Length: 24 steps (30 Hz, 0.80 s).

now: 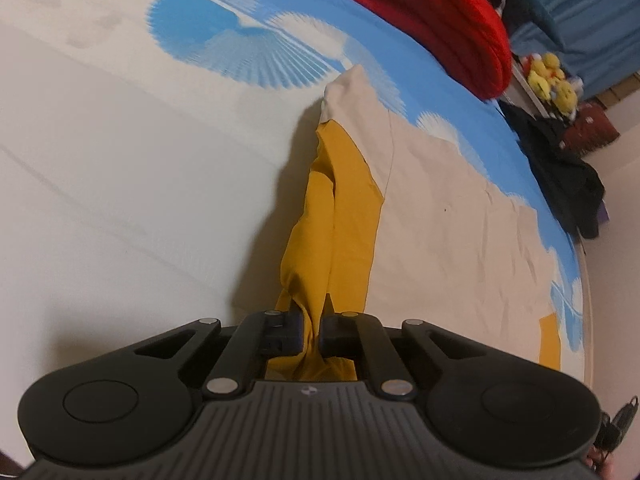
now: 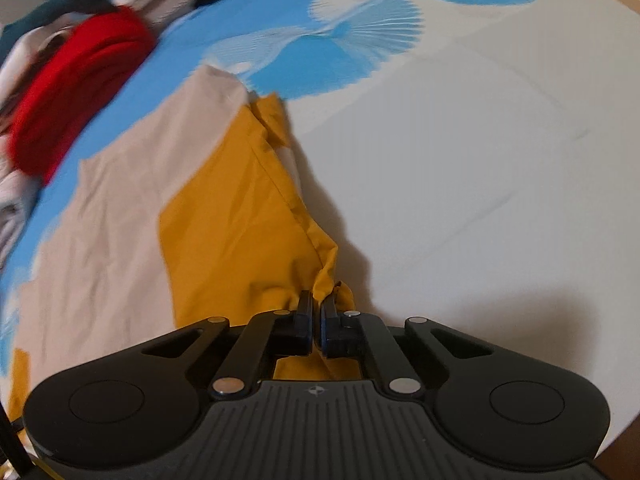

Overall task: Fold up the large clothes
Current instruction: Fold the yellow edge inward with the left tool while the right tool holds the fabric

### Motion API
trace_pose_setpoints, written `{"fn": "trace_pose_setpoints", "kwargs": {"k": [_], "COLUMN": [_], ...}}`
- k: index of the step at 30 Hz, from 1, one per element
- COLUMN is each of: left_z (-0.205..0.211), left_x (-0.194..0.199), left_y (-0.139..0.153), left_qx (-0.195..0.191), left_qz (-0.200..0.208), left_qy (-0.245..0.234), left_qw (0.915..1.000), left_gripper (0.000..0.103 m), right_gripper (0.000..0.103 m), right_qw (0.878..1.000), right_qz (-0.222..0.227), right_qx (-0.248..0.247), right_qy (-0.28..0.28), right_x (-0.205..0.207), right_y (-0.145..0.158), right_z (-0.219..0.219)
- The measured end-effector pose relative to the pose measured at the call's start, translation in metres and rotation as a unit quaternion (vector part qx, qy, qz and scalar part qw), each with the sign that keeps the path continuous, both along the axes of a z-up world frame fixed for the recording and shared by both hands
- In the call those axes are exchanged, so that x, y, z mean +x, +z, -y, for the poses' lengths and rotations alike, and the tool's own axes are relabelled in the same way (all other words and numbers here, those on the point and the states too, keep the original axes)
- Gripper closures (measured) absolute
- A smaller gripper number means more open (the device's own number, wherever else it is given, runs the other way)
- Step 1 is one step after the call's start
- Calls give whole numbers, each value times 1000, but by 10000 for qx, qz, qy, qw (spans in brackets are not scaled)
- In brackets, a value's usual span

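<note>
Clothing is the subject: a large two-tone garment of mustard-yellow and beige woven cloth lies on a bed with a white and blue fan-patterned sheet.

Nearest in the left wrist view, at 6 o'clock, the left hand-held gripper has its jaws closed narrowly on a bunched yellow edge, which rises away toward 12 o'clock as a lifted ridge. From the right wrist view, the right hand-held gripper likewise pinches a gathered yellow corner at 6 o'clock, jaws almost together with cloth between them.

Farther out, the yellow panel appears turned over onto the beige body, which spreads flat but creased toward 9 o'clock in that view. A beige tip marks the garment's far end near 12 o'clock.

Beyond the garment, a red knitted bundle rests at 1 o'clock in the left view, apart from the work.

Judging by this, one fold looks to be underway: the edge is held up and not yet laid down. Smoothing and any further folds seem to remain, since the beige area lies fully open.
</note>
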<state>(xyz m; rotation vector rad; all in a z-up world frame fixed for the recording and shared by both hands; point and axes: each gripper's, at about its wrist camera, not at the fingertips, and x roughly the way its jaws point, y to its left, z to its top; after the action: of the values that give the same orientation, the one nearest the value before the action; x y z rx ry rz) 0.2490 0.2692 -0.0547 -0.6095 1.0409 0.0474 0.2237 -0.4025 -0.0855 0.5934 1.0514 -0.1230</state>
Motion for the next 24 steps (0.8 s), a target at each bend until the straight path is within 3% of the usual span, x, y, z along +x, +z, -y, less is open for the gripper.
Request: {"fn": "trace_pose_setpoints", "kwargs": {"k": [2, 3, 4, 5, 8, 10, 14, 18, 24], "left_z": [-9, -11, -11, -11, -9, -9, -3, -2, 6], "left_x": [-4, -4, -6, -9, -16, -22, -18, -12, 4], "left_y": [6, 9, 13, 16, 15, 5, -19, -41, -66], "left_qx": [-31, -26, -2, 37, -117, -449, -640, -1056, -1341], "left_qz": [87, 130, 141, 135, -148, -461, -1028, -1018, -961], "left_qy": [102, 121, 140, 177, 249, 217, 300, 599, 1092], "left_qw": [9999, 9998, 9998, 9997, 9995, 9977, 9922, 9874, 9802], "left_gripper": [83, 62, 34, 25, 23, 23, 23, 23, 23], "right_gripper": [101, 101, 101, 101, 101, 101, 101, 98, 95], "right_qw": [9998, 9997, 9995, 9993, 9987, 9978, 9976, 9975, 9929], "right_qz": [-130, -202, -288, -350, -469, -607, -664, -549, 167], "right_qx": [-123, -146, -149, -132, -215, -259, -198, -429, -1149], "right_qy": [54, 7, -55, -94, 8, -6, -77, -134, -265], "right_x": [-2, -4, -6, -8, -16, -19, -23, -23, -17], "right_y": [1, 1, 1, 0, 0, -3, -7, 0, 31], "right_z": [-4, -2, 1, 3, 3, 4, 1, -3, -8]}}
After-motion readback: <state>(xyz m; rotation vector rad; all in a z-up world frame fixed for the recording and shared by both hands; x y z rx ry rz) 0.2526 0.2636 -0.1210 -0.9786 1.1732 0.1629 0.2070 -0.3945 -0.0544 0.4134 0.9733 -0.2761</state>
